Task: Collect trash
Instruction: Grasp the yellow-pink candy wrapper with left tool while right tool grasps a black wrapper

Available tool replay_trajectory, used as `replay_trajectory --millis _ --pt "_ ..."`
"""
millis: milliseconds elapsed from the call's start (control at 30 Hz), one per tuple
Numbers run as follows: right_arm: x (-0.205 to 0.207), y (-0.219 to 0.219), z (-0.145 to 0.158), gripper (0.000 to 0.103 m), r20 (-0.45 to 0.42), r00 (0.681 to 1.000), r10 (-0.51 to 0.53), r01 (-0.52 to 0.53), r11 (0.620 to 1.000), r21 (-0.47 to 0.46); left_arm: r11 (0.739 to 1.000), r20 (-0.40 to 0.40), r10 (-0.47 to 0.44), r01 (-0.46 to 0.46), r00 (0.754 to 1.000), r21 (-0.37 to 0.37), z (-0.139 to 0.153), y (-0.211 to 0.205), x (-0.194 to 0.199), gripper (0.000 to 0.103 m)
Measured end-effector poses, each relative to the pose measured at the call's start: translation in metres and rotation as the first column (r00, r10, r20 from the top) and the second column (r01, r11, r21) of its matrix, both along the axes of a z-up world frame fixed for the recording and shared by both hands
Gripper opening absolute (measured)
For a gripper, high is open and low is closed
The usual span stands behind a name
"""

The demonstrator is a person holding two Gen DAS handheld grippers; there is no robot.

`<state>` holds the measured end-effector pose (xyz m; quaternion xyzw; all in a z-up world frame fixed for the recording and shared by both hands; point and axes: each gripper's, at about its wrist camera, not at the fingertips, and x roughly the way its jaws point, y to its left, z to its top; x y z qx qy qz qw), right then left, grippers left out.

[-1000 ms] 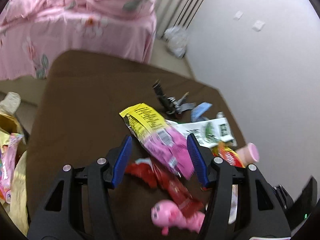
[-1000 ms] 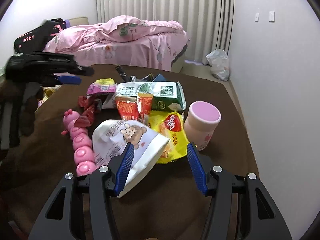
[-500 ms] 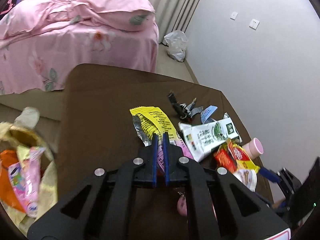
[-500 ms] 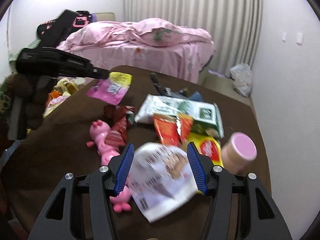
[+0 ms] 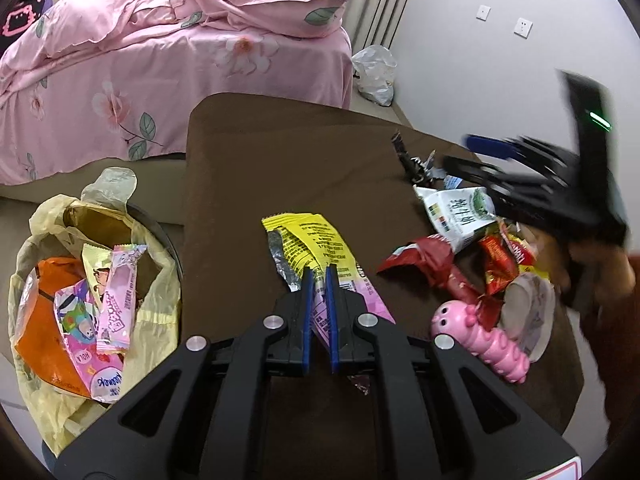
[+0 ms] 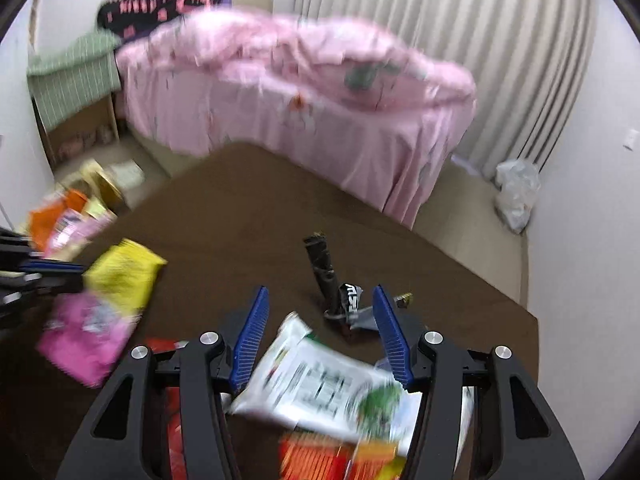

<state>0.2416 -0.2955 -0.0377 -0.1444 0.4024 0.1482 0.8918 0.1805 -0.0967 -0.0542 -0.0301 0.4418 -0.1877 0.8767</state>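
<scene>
The left gripper [image 5: 319, 276] has its jaws clamped on the yellow-and-pink wrapper [image 5: 316, 248], which sticks out beyond them over the brown tabletop [image 5: 256, 168] near its left edge. A second ago those jaws stood wide around it. The right gripper [image 6: 320, 320] has its jaws closing, though spread and pressing on nothing, above the white-and-green packet [image 6: 320, 388], probably near the far right corner; blur hides detail. Left of the tabletop, the yellow trash bag [image 5: 152, 304] gapes open. Beyond, bare tabletop reaches its far edge.
</scene>
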Motion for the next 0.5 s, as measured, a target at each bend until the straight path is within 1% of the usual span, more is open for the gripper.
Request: replay_trajectory --millis 33,100,167,200,233,267,300,333,367,400,433,467,500 --pt "0.011 0.001 -0.005 0.05 -0.027 1.0 -0.005 0.005 1.0 -0.009 1.0 -0.003 -0.004 0.004 1.0 -0.001 -0.002 0.001 0.001 0.006" --pt "0.038 0.0 -0.022 0.051 -0.115 0.993 -0.017 0.015 1.0 -0.015 1.0 -0.009 -0.012 0.012 1.0 -0.008 -0.004 0.001 0.003 0.006" --pt "0.054 -0.003 -0.036 0.05 -0.18 0.983 -0.023 0.02 1.0 -0.015 1.0 -0.011 -0.018 0.018 1.0 -0.01 -0.007 0.002 0.005 0.006" --pt "0.059 -0.004 -0.045 0.05 -0.214 0.977 -0.025 0.021 1.0 -0.021 1.0 -0.01 -0.022 0.022 1.0 -0.01 -0.007 0.001 0.006 0.009" --pt "0.062 -0.006 -0.05 0.05 -0.227 0.974 -0.026 0.021 1.0 -0.022 0.999 -0.012 -0.029 0.029 1.0 -0.017 -0.008 0.002 0.006 0.01" --pt "0.063 -0.009 -0.05 0.033 -0.222 0.975 -0.028 0.029 1.0 0.002 0.999 -0.014 -0.036 0.036 0.999 -0.026 -0.009 0.002 0.007 0.014" --pt "0.066 -0.012 -0.051 0.027 -0.243 0.969 -0.035 0.042 0.999 0.02 0.999 -0.015 -0.039 0.038 0.999 -0.034 -0.008 0.003 0.007 0.019" --pt "0.067 -0.016 -0.051 0.025 -0.254 0.966 -0.043 0.055 0.998 0.038 0.998 -0.016 -0.035 0.034 0.999 -0.047 -0.008 0.006 0.007 0.022" --pt "0.066 -0.018 -0.049 0.023 -0.246 0.967 -0.064 0.074 0.997 0.033 0.998 -0.02 -0.027 0.025 0.999 -0.064 -0.007 0.008 0.007 0.026" --pt "0.063 -0.018 -0.047 0.018 -0.227 0.971 -0.07 0.076 0.997 0.017 0.996 -0.024 -0.023 0.021 0.999 -0.081 -0.006 0.01 0.007 0.03" --pt "0.06 -0.018 -0.045 0.017 -0.216 0.974 -0.07 0.074 0.997 0.009 0.993 -0.03 -0.024 0.02 0.999 -0.112 -0.004 0.011 0.007 0.033" --pt "0.056 -0.019 -0.042 0.017 -0.203 0.976 -0.074 0.077 0.997 0.005 0.992 -0.034 -0.025 0.021 0.999 -0.126 -0.004 0.012 0.007 0.039" --pt "0.049 -0.021 -0.036 0.017 -0.183 0.98 -0.081 0.086 0.996 0.02 0.991 -0.035 -0.024 0.019 0.999 -0.133 -0.003 0.011 0.007 0.043"
